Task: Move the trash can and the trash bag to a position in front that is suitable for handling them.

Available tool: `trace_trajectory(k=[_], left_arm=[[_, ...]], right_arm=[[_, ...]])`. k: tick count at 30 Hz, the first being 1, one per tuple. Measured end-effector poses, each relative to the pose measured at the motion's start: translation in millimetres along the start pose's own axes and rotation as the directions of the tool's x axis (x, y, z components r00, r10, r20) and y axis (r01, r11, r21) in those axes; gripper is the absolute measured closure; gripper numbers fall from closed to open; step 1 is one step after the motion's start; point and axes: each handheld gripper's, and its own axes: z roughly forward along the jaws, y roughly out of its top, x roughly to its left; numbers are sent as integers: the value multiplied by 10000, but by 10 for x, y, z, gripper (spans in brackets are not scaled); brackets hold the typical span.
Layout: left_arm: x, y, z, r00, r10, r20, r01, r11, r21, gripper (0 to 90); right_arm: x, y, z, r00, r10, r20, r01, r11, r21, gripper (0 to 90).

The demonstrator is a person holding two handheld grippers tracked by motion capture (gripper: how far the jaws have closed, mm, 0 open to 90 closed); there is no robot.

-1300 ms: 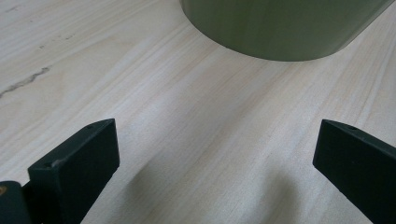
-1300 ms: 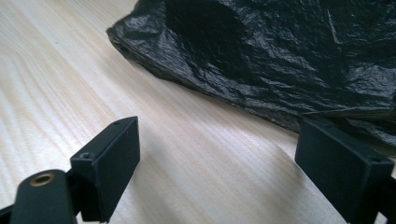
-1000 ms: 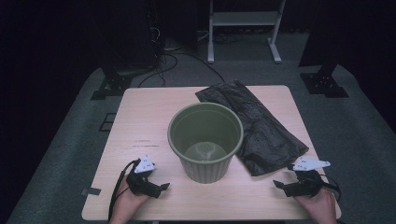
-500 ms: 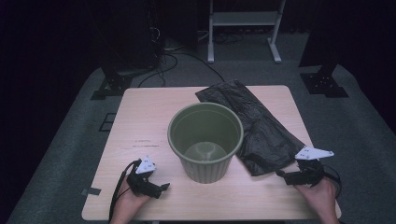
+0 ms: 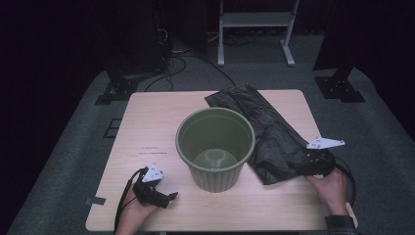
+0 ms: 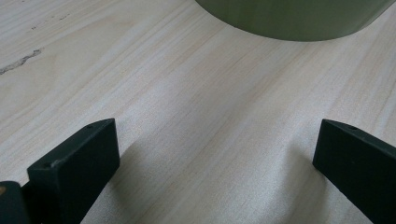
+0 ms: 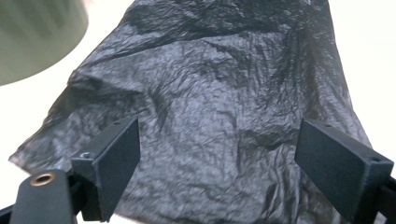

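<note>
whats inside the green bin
The green bin looks empty: its bare floor and inner wall show from the high view. The near inner wall, below the rim, is hidden.

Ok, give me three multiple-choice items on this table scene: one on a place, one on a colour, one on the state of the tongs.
1. Where does the black plastic bag lie relative to the bin?
A. Inside it
B. On the table on the bin's right, running toward the far edge
C. On the floor

2. What colour is the bin?
A. Olive green
B. Red
C. White

3. How do the right tongs stand?
A. Shut on the bin's rim
B. Shut on nothing
C. Open, jaws spread over the bag

Answers:
1 B, the high view shows the bag flat on the tabletop next to the bin.
2 A, its wall and inside are dull green.
3 C, the right gripper view shows both jaws wide apart with crinkled black film between them.
</note>
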Motion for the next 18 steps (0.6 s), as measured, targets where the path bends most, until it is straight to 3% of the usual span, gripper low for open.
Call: trace_trajectory(k=[18], left_arm=[[1, 0, 0, 10000, -3, 6, 3, 10000, 1, 0]], right_arm=[[-267, 46, 363, 9979, 434, 486, -453, 9982, 396, 129]])
